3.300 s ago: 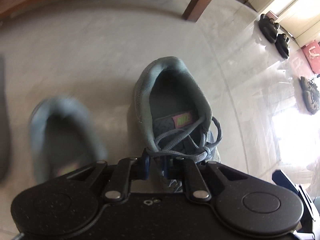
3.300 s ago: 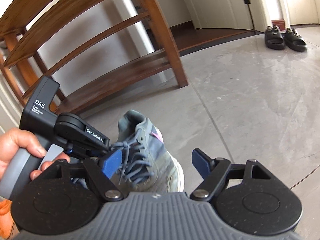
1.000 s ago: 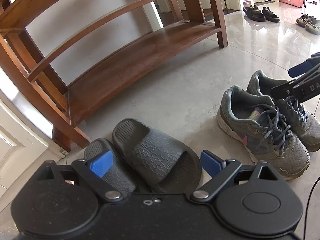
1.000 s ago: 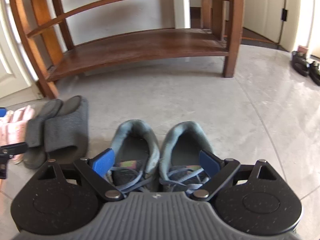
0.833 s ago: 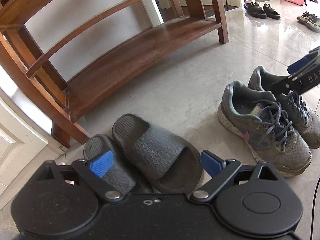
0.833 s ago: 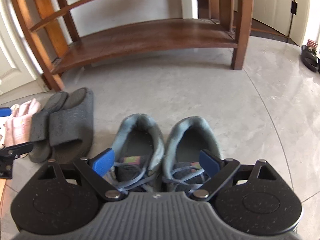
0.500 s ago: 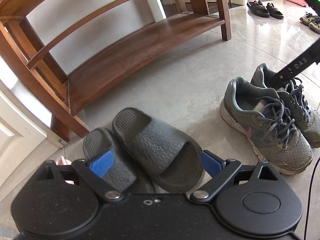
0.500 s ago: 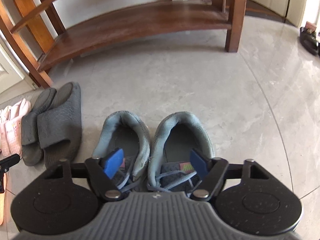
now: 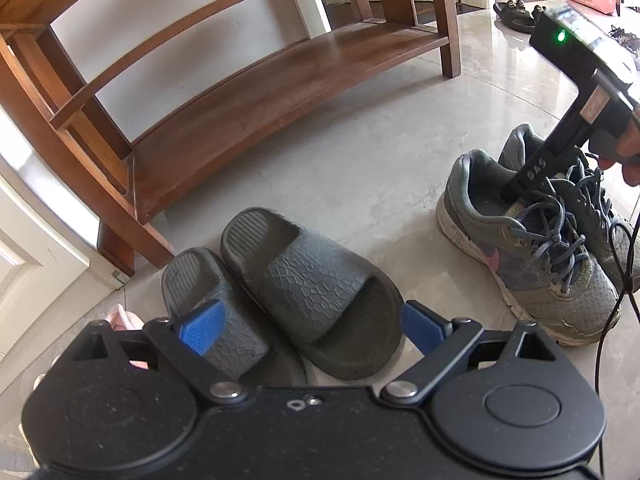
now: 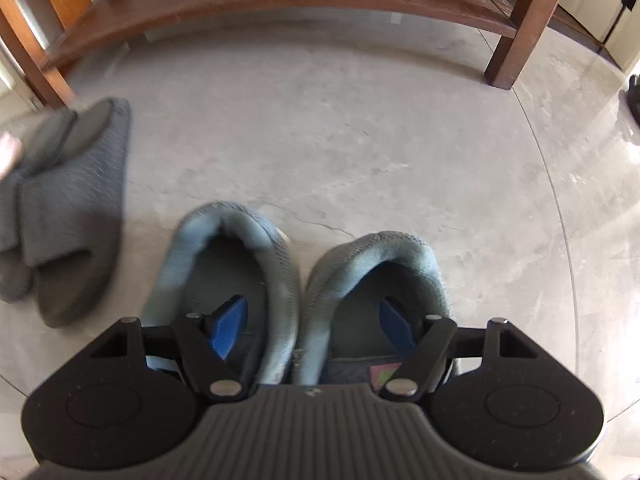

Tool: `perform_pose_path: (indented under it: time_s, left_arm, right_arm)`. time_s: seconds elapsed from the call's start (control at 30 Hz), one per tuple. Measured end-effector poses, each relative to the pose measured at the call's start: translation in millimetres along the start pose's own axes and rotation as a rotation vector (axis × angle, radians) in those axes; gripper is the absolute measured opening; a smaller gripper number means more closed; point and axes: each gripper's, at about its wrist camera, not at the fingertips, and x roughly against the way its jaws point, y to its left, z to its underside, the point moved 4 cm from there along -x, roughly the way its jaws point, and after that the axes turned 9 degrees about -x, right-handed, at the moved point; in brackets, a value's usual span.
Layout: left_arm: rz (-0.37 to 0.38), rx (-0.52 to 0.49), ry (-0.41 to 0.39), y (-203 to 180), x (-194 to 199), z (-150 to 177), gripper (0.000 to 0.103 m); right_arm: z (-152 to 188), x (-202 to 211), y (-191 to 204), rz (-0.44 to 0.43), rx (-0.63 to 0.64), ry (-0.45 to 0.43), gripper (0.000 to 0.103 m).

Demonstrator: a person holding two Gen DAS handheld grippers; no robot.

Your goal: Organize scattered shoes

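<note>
Two grey sneakers stand side by side on the floor, the left sneaker [image 10: 236, 264] and the right sneaker [image 10: 380, 276]. My right gripper [image 10: 312, 326] is open, with one blue fingertip inside each sneaker's opening, astride their two inner walls. In the left wrist view the grey sneakers [image 9: 536, 240] sit at the right with the right gripper's body [image 9: 560, 120] reaching into them. My left gripper [image 9: 308, 326] is open and empty, hovering over a pair of dark grey slides [image 9: 304, 280].
A wooden shoe rack [image 9: 280, 68] stands behind the shoes, its bottom shelf bare. A pink slipper [image 9: 124, 320] peeks out at the left. Black sandals [image 9: 516, 12] lie far back. The slides [image 10: 68, 200] lie left of the sneakers.
My right gripper has dropped lower and its fingers have narrowed and entered the two sneakers' openings. My left gripper has stayed open over the slides, shifting slightly.
</note>
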Motion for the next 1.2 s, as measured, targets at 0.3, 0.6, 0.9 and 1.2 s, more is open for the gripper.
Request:
perform_pose_path:
  time_s: [0.3, 0.6, 0.9, 1.2]
  left_arm:
    - [0.018, 0.006, 0.018, -0.5, -4.3, 3.3, 0.095]
    - [0.039, 0.014, 0.052, 0.2, -10.9, 10.2, 0.095]
    - [0.057, 0.015, 0.064, -0.5, -7.7, 13.0, 0.095]
    - [0.073, 0.001, 0.059, -4.2, -7.4, 12.5, 0.095]
  right_arm:
    - [-8.7, -32.3, -4.0, 0.007, -0.020, 0.118, 0.086]
    - [-7.6, -42.6, -2.9, 0.016, -0.042, 0.091, 0.102]
    - [-5.5, -21.3, 2.9, -0.065, 0.069, -0.027, 0.037]
    - [-4.8, -23.7, 4.3, -0.026, 0.086, -0.056, 0.043]
